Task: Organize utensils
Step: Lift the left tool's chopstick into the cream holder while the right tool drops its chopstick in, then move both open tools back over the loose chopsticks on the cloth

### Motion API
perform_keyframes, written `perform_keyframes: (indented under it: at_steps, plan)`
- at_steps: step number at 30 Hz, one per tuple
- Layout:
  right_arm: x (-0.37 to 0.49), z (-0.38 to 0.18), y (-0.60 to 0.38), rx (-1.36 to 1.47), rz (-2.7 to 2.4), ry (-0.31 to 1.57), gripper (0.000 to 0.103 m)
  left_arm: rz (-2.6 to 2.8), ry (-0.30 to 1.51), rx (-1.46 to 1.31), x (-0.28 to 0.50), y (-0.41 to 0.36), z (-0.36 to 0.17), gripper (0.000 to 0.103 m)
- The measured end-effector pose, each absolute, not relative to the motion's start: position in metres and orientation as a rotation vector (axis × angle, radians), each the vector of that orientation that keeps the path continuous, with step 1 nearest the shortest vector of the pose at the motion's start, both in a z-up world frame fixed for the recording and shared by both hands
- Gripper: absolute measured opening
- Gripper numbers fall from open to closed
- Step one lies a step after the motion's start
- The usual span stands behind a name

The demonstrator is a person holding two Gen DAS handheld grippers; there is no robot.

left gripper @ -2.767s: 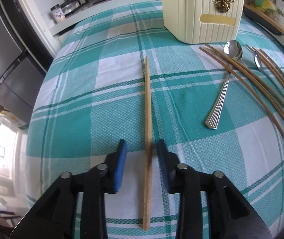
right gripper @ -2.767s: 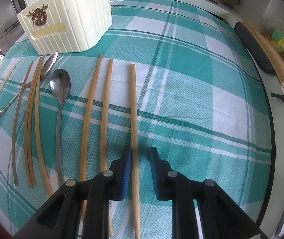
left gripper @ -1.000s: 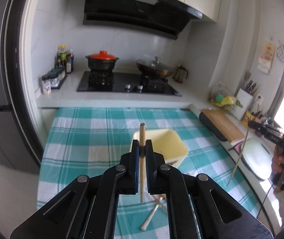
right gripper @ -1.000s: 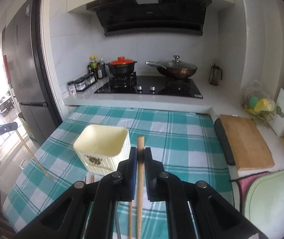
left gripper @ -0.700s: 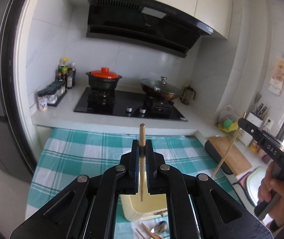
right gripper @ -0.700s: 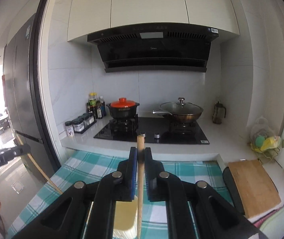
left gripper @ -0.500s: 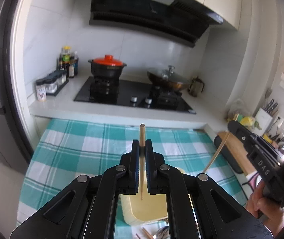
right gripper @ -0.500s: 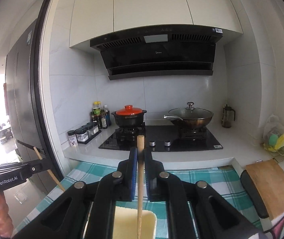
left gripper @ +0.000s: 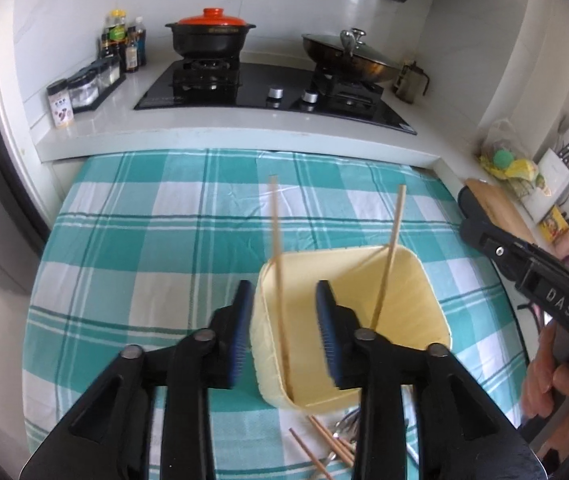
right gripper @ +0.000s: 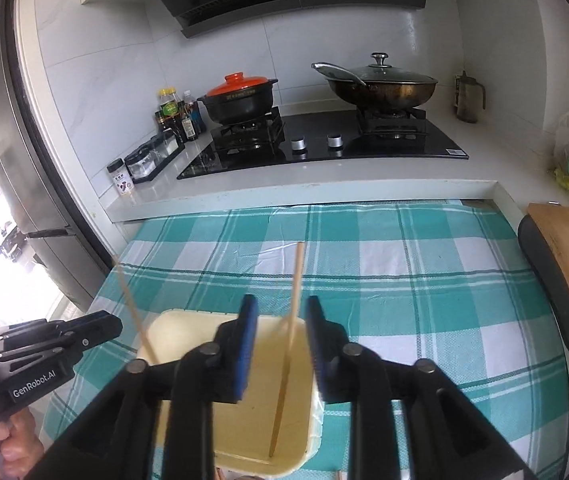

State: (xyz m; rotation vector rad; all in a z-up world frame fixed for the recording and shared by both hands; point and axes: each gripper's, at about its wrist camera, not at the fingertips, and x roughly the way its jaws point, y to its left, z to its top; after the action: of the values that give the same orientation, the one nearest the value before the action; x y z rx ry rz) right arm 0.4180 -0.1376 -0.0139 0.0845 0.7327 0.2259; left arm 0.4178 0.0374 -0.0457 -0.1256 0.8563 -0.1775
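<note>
A cream holder (left gripper: 364, 320) stands on the green checked tablecloth (left gripper: 144, 240). My left gripper (left gripper: 284, 332) hovers above its left side, jaws opening, and a wooden chopstick (left gripper: 278, 264) stands between the pads untouched, its tip down in the holder. A second chopstick (left gripper: 388, 264) leans in the holder's right part. In the right wrist view my right gripper (right gripper: 280, 344) is over the holder (right gripper: 188, 336), jaws opening, its chopstick (right gripper: 290, 320) free between the pads. The left-hand chopstick (right gripper: 134, 308) shows there too.
More chopsticks (left gripper: 324, 448) and a spoon lie on the cloth in front of the holder. The counter behind carries a hob, a black pot with a red lid (left gripper: 210, 36), a lidded wok (left gripper: 348, 56) and spice jars. A cutting board (right gripper: 568, 272) sits at right.
Both grippers came down over the holder and went from shut on their chopsticks to open. The two chopsticks now stand loose in the holder.
</note>
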Motion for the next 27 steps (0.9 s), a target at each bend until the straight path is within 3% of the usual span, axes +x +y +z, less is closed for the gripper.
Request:
perform_keyframes:
  at_steps: [4, 6, 14, 19, 23, 25, 27]
  plan:
    - [0.368, 0.003, -0.159, 0.018, 0.261, 0.71, 0.039, -0.197, 0.805, -0.023, 0.354, 0.05, -0.052, 0.07]
    - [0.334, -0.001, -0.171, -0.037, 0.267, 0.714, 0.051, -0.194, 0.803, 0.009, 0.314, 0.061, -0.07, 0.079]
    - [0.206, -0.103, -0.229, -0.174, 0.102, 0.811, 0.052, -0.052, 0.877, 0.037, 0.204, 0.085, -0.17, 0.079]
    - [0.162, -0.166, -0.258, -0.172, -0.009, 0.897, 0.052, 0.026, 0.89, -0.001, 0.199, 0.095, -0.198, 0.079]
    - [0.153, -0.181, -0.276, -0.119, -0.059, 0.902, 0.052, 0.032, 0.912, 0.003, 0.209, 0.093, -0.207, 0.08]
    - [0.154, -0.182, -0.283, -0.067, -0.047, 0.902, 0.053, 0.027, 0.911, -0.011, 0.213, 0.093, -0.208, 0.082]
    - [0.158, -0.184, -0.288, -0.042, -0.054, 0.905, 0.058, 0.009, 0.932, -0.03, 0.217, 0.095, -0.213, 0.092]
